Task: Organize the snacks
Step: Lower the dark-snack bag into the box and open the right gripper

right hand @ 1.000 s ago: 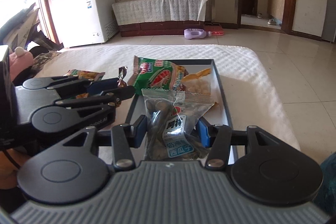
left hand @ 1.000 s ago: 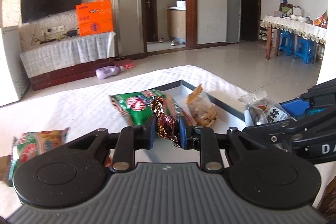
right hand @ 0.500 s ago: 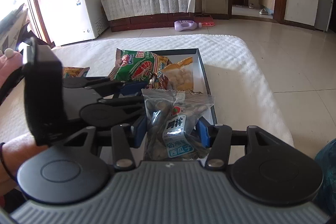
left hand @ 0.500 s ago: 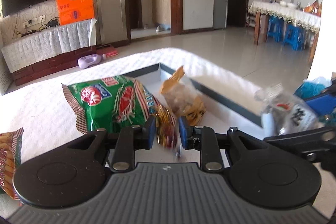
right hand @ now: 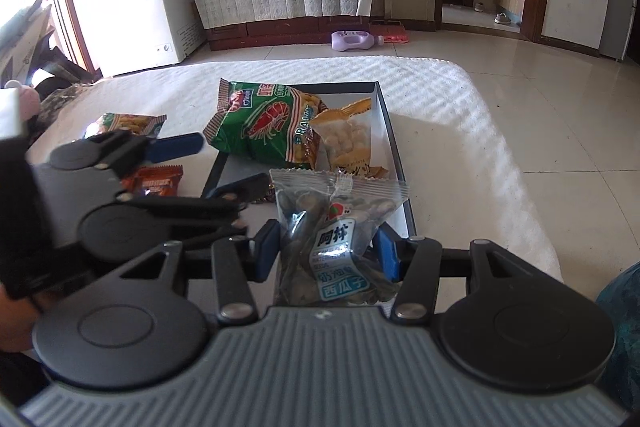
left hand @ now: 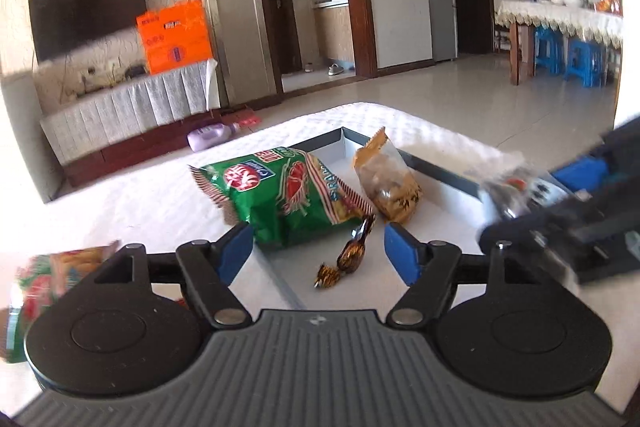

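Note:
A brown foil-wrapped candy [left hand: 352, 255] lies on the floor of the dark-rimmed white tray [left hand: 436, 171], between the blue fingers of my left gripper [left hand: 320, 251]. Its jaws are opening and the pads do not touch the candy. Also in the tray are a green prawn-cracker bag [left hand: 288, 195] and a clear bag with an orange top [left hand: 390, 183]. My right gripper [right hand: 326, 255] is shut on a clear melon-seed packet [right hand: 336, 247], held over the tray's near end [right hand: 394, 147]. In the right wrist view, the left gripper [right hand: 232, 163] reaches in over the tray's left rim.
A second green snack bag [right hand: 124, 123] and a small red packet [right hand: 156, 183] lie on the white tablecloth left of the tray. The table's far edge drops to a tiled floor with a purple bottle [right hand: 354, 41]. A white chest freezer [right hand: 136, 11] stands at the back left.
My left gripper moved forward over the tray and opened, letting go of the candy, which now lies on the tray floor. The right gripper kept hold of the seed packet.

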Tool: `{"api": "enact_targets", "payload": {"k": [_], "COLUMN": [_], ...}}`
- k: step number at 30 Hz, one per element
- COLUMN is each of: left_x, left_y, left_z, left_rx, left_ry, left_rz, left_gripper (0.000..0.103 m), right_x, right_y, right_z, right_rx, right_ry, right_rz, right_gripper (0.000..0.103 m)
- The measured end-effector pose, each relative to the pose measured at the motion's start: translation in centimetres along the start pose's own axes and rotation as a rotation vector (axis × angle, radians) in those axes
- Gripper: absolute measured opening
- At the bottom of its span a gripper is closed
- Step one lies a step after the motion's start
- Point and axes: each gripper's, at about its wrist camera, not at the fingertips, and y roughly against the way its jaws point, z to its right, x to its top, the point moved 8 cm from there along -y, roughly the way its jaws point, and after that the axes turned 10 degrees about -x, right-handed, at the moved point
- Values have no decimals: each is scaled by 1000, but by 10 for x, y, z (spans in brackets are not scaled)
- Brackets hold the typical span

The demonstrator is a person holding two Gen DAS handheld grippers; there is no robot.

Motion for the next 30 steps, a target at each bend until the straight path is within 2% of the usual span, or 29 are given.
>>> {"api": "enact_targets", "payload": {"k": [13,20,30], "left_x": [-52,-65,-59], "left_y": [84,93,94], "left_z": [40,39,33], "left_rx": [-27,-23,-31], "left_ry": [-20,14,42], "left_rz": [-79,-85,-59], "left_gripper": [84,86,87], "right_x": [-6,-1,-1], "right_y": [-12,-25,-62], "right_z": [-7,-6,-6], "right_rx": [16,-20,-74], "right_ry": [-8,-7,13], "right_rz": [-31,-27,-81], "right_gripper": [54,54,54]}}
